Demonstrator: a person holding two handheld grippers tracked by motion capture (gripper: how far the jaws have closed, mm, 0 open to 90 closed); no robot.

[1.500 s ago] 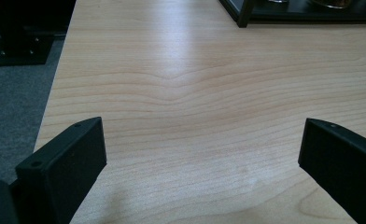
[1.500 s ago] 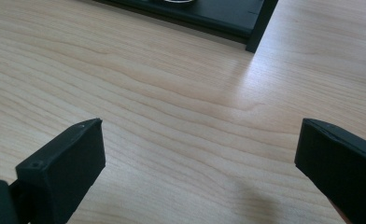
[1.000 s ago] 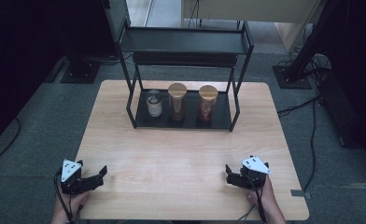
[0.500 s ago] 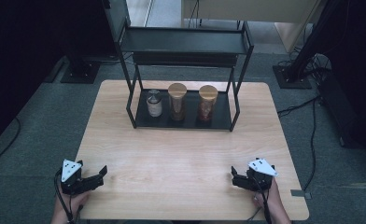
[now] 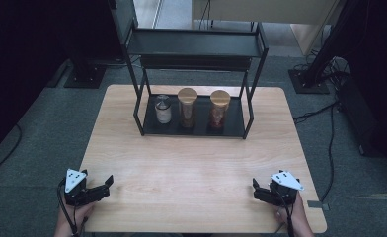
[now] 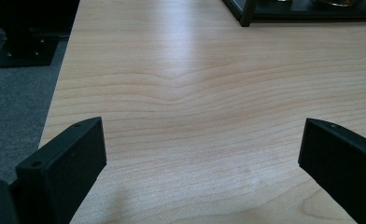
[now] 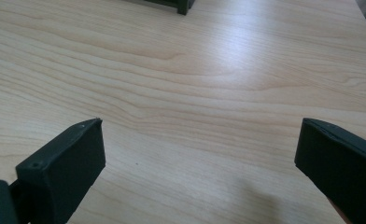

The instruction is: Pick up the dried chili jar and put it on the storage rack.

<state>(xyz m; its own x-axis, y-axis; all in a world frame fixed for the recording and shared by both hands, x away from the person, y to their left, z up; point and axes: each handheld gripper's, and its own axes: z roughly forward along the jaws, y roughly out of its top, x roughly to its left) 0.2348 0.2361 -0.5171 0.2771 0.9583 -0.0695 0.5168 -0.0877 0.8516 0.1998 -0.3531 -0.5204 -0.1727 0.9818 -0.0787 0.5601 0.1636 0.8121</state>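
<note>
1. A black two-tier rack [image 5: 194, 131] stands at the far middle of the wooden table [image 5: 196, 173], its lower shelf carrying three jars in a row.
2. On the shelf's left, a small glass jar [image 5: 162, 109] with a metal lid holds something pale; what it is cannot be told.
3. At the centre, a taller jar [image 5: 187, 107] with a wooden lid is filled nearly to the top with brown contents.
4. On the right, a like jar [image 5: 219, 109], also wood-lidded, holds reddish-brown contents; it stands just beside the centre jar, not touching it.
5. The rack's upper shelf [image 5: 194, 44] is too dark to read.
6. At the table's near left corner, the left gripper [image 5: 100, 187] lies low over the wood, held in a hand [image 5: 75, 212] that comes in from the bottom edge; it points right and slightly toward the rack, jaws spread wide with bare table between them.
7. At the near right corner, the right gripper [image 5: 256, 190] is held in the other hand [image 5: 292, 217] and points left across the table, jaws likewise wide apart and holding nothing.
8. Both grippers sit well apart from the rack and from each other.
</note>
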